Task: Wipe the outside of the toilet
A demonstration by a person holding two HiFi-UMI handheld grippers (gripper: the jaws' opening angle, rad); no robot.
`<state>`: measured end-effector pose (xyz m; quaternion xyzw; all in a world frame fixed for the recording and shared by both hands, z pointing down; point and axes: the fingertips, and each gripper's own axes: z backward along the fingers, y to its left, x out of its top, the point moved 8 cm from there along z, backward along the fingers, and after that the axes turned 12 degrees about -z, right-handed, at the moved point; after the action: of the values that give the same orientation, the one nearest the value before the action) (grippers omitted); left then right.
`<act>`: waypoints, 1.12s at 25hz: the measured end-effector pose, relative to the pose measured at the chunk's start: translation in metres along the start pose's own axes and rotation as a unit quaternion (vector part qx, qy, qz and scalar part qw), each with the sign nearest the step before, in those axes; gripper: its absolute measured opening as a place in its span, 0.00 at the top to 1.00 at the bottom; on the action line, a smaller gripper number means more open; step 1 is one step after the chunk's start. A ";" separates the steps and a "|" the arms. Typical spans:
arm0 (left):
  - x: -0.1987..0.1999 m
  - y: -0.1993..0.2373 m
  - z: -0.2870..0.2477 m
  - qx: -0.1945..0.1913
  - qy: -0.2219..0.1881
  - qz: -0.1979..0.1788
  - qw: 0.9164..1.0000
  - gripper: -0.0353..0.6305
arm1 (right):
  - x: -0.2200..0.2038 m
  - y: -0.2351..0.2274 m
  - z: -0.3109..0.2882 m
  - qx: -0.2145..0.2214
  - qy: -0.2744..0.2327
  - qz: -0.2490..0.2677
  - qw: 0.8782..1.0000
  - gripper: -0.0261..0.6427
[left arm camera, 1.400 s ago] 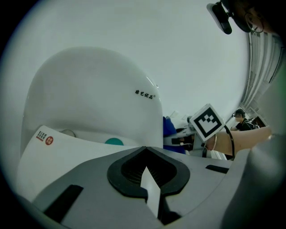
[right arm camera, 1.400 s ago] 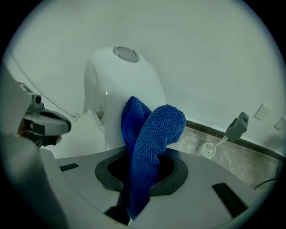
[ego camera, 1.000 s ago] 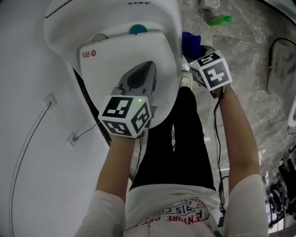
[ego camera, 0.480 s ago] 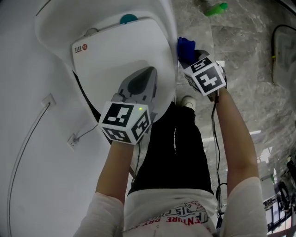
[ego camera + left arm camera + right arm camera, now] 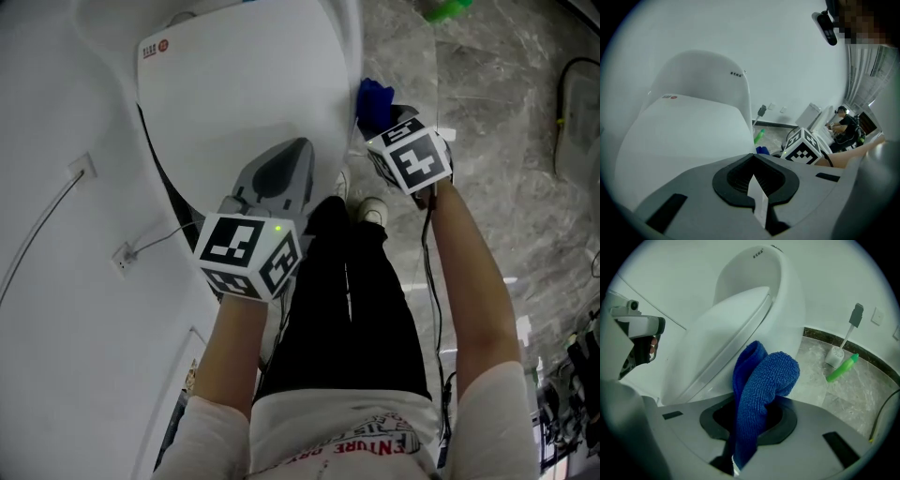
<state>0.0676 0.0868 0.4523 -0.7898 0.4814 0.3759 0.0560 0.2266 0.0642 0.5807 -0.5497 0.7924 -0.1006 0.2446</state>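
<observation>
1. Right gripper (image 5: 740,446) is clamped tight on the cloth (image 5: 761,385) — we pinch the blue fold by its lower end, so a thick wad sticks out past the jaws as a wiping pad.
2. We hold that wad low at the right flank of the toilet (image 5: 244,84), just under the lid rim; whether it touches the porcelain we cannot tell.
3. Left gripper (image 5: 754,187) has its jaws together on nothing — it hangs over the front of the closed lid (image 5: 679,136), clear of the cloth.
4. We stand at the bowl's front, so the right side is the easy reach; we judge that wiping that flank is the step in hand.
</observation>
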 end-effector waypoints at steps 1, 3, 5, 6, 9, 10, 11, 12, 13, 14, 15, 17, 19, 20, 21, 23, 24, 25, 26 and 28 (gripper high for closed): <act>-0.008 -0.005 0.004 0.002 0.000 0.007 1.000 0.94 | -0.006 0.004 -0.001 -0.001 0.002 0.003 1.000 0.85; -0.023 -0.015 0.010 0.003 -0.002 0.020 1.000 0.94 | -0.015 0.009 -0.003 -0.003 0.004 0.009 1.000 0.85; -0.036 -0.025 0.016 0.003 -0.006 0.026 1.000 0.94 | -0.023 0.015 -0.004 -0.002 0.000 0.012 1.000 0.85; -0.043 -0.030 0.019 0.002 -0.007 0.027 1.000 0.94 | -0.028 0.018 -0.005 0.000 -0.001 0.013 1.000 0.85; -0.069 -0.041 0.030 0.007 -0.006 0.036 0.999 0.94 | -0.048 0.032 -0.009 0.009 0.003 0.014 1.000 0.85; -0.078 -0.043 0.034 0.009 -0.003 0.040 0.999 0.94 | -0.055 0.037 -0.011 0.011 0.002 0.013 1.000 0.85; -0.087 -0.044 0.038 0.011 0.000 0.042 0.999 0.94 | -0.062 0.041 -0.014 0.011 0.001 0.010 1.000 0.85; -0.097 -0.045 0.043 0.012 0.005 0.043 0.999 0.94 | -0.068 0.046 -0.016 0.010 -0.002 0.007 1.000 0.85; -0.105 -0.046 0.047 0.012 0.009 0.042 0.999 0.94 | -0.074 0.051 -0.018 0.007 -0.003 0.002 1.000 0.85; -0.113 -0.045 0.052 0.013 0.012 0.040 0.999 0.94 | -0.080 0.055 -0.020 0.004 -0.005 -0.002 1.000 0.85; -0.120 -0.044 0.057 0.014 0.013 0.038 0.999 0.94 | -0.084 0.060 -0.021 0.002 -0.006 -0.007 1.000 0.85; -0.135 -0.040 0.067 0.017 0.016 0.038 0.999 0.94 | -0.094 0.070 -0.024 -0.003 -0.004 -0.013 1.000 0.85; -0.149 -0.036 0.077 0.016 0.018 0.041 0.999 0.94 | -0.103 0.081 -0.027 -0.011 -0.001 -0.015 1.000 0.85; -0.156 -0.033 0.083 0.014 0.019 0.042 0.999 0.94 | -0.107 0.087 -0.029 -0.016 -0.002 -0.017 1.000 0.85; -0.163 -0.030 0.089 0.011 0.021 0.043 0.999 0.94 | -0.111 0.094 -0.030 -0.022 -0.003 -0.021 1.000 0.85; -0.179 -0.025 0.103 0.003 0.026 0.040 0.999 0.94 | -0.120 0.108 -0.034 -0.031 -0.006 -0.033 0.999 0.85; -0.187 -0.021 0.110 -0.001 0.028 0.036 0.999 0.94 | -0.125 0.116 -0.037 -0.036 -0.006 -0.039 0.999 0.85; -0.195 -0.016 0.116 -0.004 0.031 0.032 0.999 0.94 | -0.129 0.124 -0.041 -0.042 -0.006 -0.045 0.998 0.85; -0.202 -0.011 0.123 -0.006 0.033 0.029 0.999 0.94 | -0.133 0.132 -0.045 -0.047 -0.005 -0.050 0.998 0.85; -0.216 0.002 0.137 -0.007 0.035 0.026 0.999 0.94 | -0.139 0.148 -0.053 -0.054 -0.002 -0.060 0.997 0.85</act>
<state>-0.0625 0.3029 0.4957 -0.7901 0.5008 0.3527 0.0233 0.1169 0.2423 0.6015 -0.6087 0.7618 -0.0716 0.2098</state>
